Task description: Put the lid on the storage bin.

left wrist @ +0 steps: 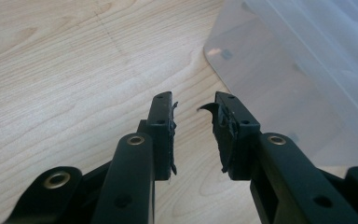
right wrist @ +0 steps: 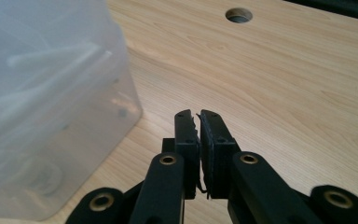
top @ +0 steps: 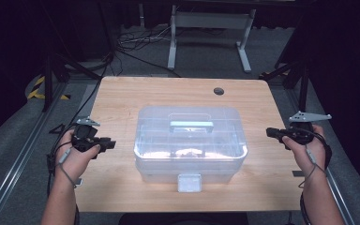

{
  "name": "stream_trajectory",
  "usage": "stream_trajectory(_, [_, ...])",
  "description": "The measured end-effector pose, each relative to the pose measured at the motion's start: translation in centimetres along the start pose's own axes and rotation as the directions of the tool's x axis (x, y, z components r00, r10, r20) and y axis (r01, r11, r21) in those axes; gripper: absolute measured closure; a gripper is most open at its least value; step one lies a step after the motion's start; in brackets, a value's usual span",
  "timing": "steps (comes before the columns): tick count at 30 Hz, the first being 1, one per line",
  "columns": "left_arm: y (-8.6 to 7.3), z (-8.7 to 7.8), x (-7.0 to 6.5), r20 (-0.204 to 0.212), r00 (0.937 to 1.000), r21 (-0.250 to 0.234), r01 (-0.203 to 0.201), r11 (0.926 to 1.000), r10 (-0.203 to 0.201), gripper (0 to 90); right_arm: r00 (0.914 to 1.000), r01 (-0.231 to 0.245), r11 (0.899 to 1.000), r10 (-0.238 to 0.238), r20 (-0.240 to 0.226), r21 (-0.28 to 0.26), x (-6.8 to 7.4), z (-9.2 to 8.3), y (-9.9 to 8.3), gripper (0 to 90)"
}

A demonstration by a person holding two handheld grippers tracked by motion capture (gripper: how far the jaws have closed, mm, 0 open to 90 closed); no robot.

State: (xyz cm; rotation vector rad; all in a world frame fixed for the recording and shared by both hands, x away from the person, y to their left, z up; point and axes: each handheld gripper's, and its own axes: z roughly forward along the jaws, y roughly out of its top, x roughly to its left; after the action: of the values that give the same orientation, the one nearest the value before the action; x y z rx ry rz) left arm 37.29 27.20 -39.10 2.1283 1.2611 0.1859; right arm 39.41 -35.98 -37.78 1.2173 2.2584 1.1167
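A clear plastic storage box (top: 190,140) with a pale blue lid handle (top: 191,125) and a front latch (top: 189,183) stands mid-table. My left gripper (top: 108,143) hovers just left of it, pointing at its side. In the left gripper view the left gripper (left wrist: 194,105) has its jaws apart with only bare wood between them, and the box (left wrist: 307,60) is close on the right. My right gripper (top: 269,132) sits right of the box, pointing at it. The right gripper (right wrist: 196,114) has its jaws together, holding nothing, and the box (right wrist: 42,107) is at the left.
The wooden table (top: 122,98) has a round cable hole (top: 219,91) near its far edge, and the hole (right wrist: 238,15) lies ahead of the right gripper. Bare wood lies on both sides of the box. Cables and a metal stand are on the floor beyond.
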Motion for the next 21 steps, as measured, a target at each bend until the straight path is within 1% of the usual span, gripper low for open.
stream_trajectory(2, [0.0, 0.5, 0.3, -0.002, 1.0, -0.004, 0.005, 1.0, -0.005, 68.1, 0.9998, -0.019, 1.0, 0.019, 0.003, 0.011, -0.4, 0.4, -0.4, 86.6])
stream_trajectory(3, [0.0, 0.7, 0.4, -0.002, 1.0, 0.002, 0.006, 1.0, -0.006, 67.7, 0.9999, -0.017, 1.0, 0.016, 0.005, 0.009, -0.6, 0.7, -0.5, 86.6])
stream_trajectory(5, [-0.1, 1.1, 0.5, 0.0, 1.0, 0.009, 0.009, 0.9999, -0.009, 67.6, 0.9995, -0.03, 0.999, 0.03, 0.006, 0.016, -0.9, 1.1, -0.9, 86.6])
stream_trajectory(6, [-0.1, 1.3, 0.7, -0.005, 1.0, 0.01, 0.007, 0.9999, -0.007, 67.6, 0.9996, -0.026, 1.0, 0.026, 0.009, 0.016, -1.1, 1.3, -1.0, 86.6])
stream_trajectory(8, [-0.2, 1.8, 0.9, -0.01, 0.9998, 0.023, 0.016, 0.9996, -0.016, 67.7, 0.9993, -0.036, 0.999, 0.036, 0.012, 0.021, -1.4, 1.8, -1.4, 86.4])
stream_trajectory(10, [-0.4, 2.3, 1.1, -0.007, 0.9998, 0.029, 0.017, 0.9994, -0.017, 67.6, 0.9989, -0.044, 0.998, 0.044, 0.015, 0.034, -1.5, 2.4, -1.7, 86.3])
stream_trajectory(11, [-0.4, 2.5, 1.2, -0.004, 0.9998, 0.04, 0.021, 0.999, -0.021, 67.5, 0.9991, -0.04, 0.999, 0.039, 0.017, 0.036, -1.7, 2.7, -1.8, 86.3])
stream_trajectory(13, [-0.6, 3.0, 1.4, -0.01, 0.9997, 0.044, 0.024, 0.9987, -0.024, 67.2, 0.9984, -0.054, 0.997, 0.053, 0.019, 0.052, -1.9, 3.3, -2.2, 86.2])
stream_trajectory(14, [-0.7, 3.2, 1.4, -0.011, 0.9996, 0.044, 0.025, 0.9987, -0.025, 67.1, 0.9987, -0.045, 0.998, 0.044, 0.024, 0.049, -2.0, 3.6, -2.3, 86.2])
stream_trajectory(16, [-0.8, 3.6, 1.5, -0.006, 0.9997, 0.054, 0.023, 0.9983, -0.023, 67.1, 0.9983, -0.054, 0.997, 0.053, 0.024, 0.057, -2.1, 4.0, -2.5, 86.0])
stream_trajectory(18, [-0.9, 4.0, 1.6, -0.004, 0.9997, 0.063, 0.022, 0.9977, -0.022, 66.8, 0.9983, -0.053, 0.997, 0.051, 0.029, 0.06, -2.3, 4.5, -2.8, 85.3])
stream_trajectory(21, [-1.0, 4.4, 1.5, -0.006, 0.9998, 0.065, 0.02, 0.9977, -0.02, 66.2, 0.9982, -0.053, 0.996, 0.051, 0.032, 0.069, -2.4, 4.9, -3.1, 85.2])
